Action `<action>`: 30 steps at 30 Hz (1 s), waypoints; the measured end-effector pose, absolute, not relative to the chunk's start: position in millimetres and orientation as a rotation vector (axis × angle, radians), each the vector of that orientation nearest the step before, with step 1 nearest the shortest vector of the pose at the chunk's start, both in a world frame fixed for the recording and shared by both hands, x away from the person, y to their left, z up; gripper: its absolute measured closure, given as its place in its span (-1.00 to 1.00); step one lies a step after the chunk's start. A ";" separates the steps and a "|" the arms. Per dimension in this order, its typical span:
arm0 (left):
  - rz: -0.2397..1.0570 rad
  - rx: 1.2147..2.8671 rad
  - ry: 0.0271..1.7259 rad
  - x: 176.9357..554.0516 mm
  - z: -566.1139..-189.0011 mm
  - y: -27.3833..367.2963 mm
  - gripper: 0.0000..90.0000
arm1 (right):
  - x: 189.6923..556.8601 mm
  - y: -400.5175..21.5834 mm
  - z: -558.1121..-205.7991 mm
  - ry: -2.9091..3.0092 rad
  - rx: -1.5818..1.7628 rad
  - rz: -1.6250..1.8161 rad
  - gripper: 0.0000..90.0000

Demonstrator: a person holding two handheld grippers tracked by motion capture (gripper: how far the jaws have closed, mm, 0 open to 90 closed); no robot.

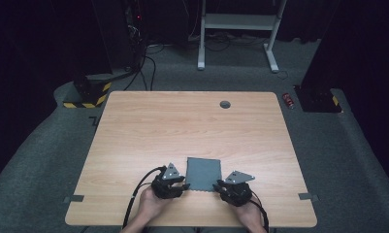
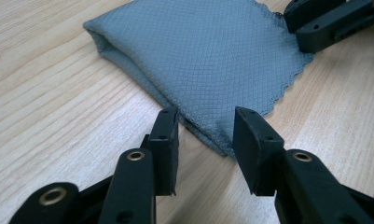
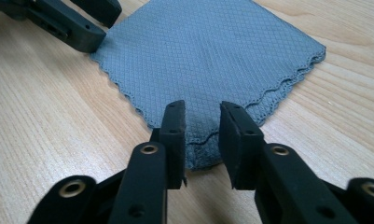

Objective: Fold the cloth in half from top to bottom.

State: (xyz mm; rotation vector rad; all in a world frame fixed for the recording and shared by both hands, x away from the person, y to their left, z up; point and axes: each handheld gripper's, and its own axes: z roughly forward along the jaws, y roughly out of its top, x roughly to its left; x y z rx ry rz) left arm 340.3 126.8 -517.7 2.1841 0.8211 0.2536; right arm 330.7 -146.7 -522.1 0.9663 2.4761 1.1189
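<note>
On the wooden table (image 1: 134, 126), the folded grey microfibre cloth (image 1: 203, 173) lies flat near the near edge, about midway between the left and right edges, with one gripper at each of its two near corners. The left gripper (image 2: 205, 135) stands released: its jaws are parted, with the cloth's near-left corner lying on the table between them and neither pad pressing on it. The cloth's closed fold runs away from this corner toward the far edge. The right gripper (image 3: 201, 140) is likewise released, its jaws straddling the near-right corner, where the scalloped hems of the layers are stacked. Both hands are about equally near. From either set of fingers the cloth stretches straight ahead, toward the far edge.
</note>
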 end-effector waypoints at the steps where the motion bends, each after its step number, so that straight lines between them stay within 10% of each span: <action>1: 0.253 2.179 0.823 340.6 -516.9 127.7 0.35 | 330.6 -146.2 -521.9 2.476 0.967 1.116 0.55; 30: 0.330 2.195 0.915 403.0 -516.4 111.1 0.26 | 414.6 -128.3 -519.6 2.384 1.182 1.083 0.84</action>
